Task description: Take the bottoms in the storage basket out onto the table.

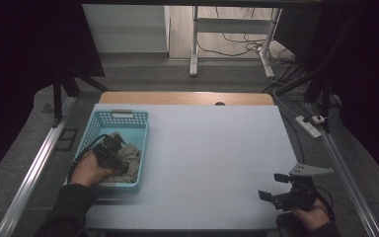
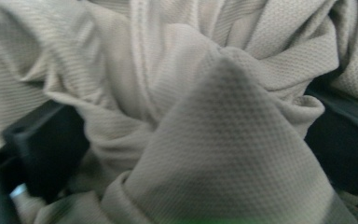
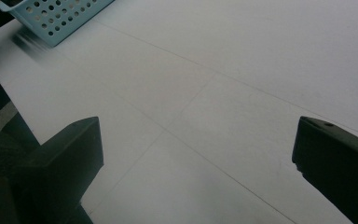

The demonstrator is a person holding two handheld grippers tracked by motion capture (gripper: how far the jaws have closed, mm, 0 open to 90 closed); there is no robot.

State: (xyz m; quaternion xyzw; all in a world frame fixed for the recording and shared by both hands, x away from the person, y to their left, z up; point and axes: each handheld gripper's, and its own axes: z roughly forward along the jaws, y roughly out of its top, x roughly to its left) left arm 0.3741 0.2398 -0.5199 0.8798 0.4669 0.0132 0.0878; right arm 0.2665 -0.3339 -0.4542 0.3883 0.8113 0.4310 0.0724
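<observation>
From the high view, the left gripper (image 1: 112, 149) reaches down into the light blue basket (image 1: 123, 117) at the near left of the table (image 1: 217, 148), its tip buried in the crumpled beige cloth (image 1: 131, 157) that lies just ahead of and under it. The right gripper (image 1: 272, 186) hangs over the near right corner of the table, well apart from the basket, with nothing under it but bare tabletop.

In the left gripper view, the cloth (image 2: 205, 121) bulges in a thick fold right between the two black jaws, which stand wide to either side of it. Fabric is in the gap, but I cannot make out the pads pressing on it, so I read this as a bite about to be taken rather than a hold. To do it well, the jaws should close squarely on that raised fold, deep enough to catch more than a single loose layer, and the lift should go straight up so the cloth clears the basket wall without dragging the basket along.

In the right gripper view, the jaws stand wide apart and empty over the table (image 3: 242, 84), with a corner of the basket (image 3: 56, 18) far off ahead and to the left.
</observation>
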